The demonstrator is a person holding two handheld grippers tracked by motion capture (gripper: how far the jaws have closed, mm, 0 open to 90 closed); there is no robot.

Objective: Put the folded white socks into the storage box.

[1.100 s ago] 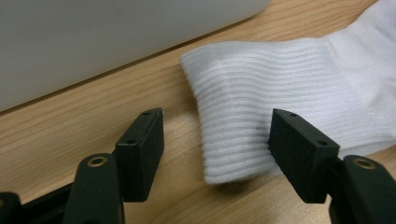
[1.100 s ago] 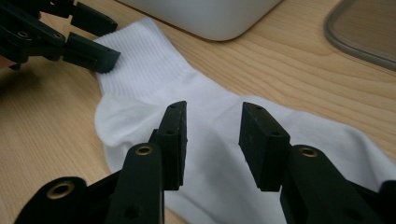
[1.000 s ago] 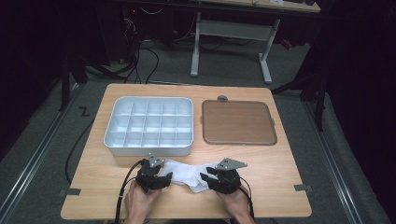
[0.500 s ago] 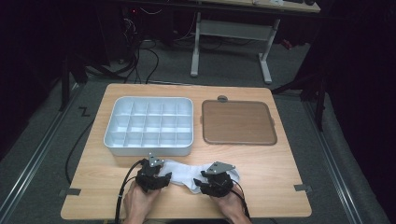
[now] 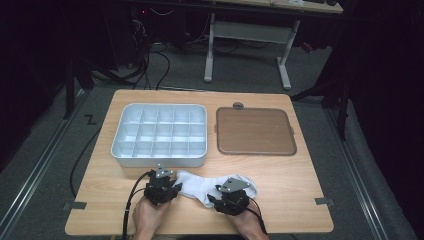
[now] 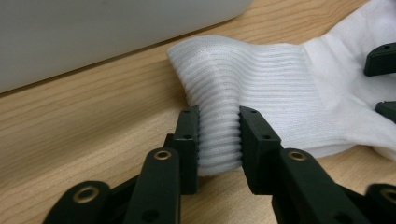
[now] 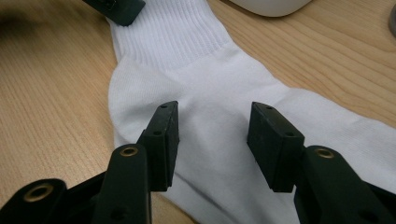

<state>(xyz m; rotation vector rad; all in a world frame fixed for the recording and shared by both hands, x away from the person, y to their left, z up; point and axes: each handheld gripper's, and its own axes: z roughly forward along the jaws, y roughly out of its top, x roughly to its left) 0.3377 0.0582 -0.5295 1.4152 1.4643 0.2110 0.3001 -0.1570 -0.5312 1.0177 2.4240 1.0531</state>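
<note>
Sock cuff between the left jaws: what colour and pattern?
Plain white, ribbed cuff; clearest in the left gripper view.

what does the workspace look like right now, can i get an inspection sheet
surface: wooden table, two grey tape tabs at its front corners
job's things: white sock lies flat near the front edge, ribbed cuff bunched up at its left end
clutter: white divider tray with empty cells; brown tray beside it, bare; small grey disc behind it
grippers: left tool has just been closing and pinches the cuff; right tool has just been opening, jaws apart over the sock's middle
cables: one black cable trails from each tool
surroundings: dark room, grey floor, white desk frame behind, floor cables
</note>
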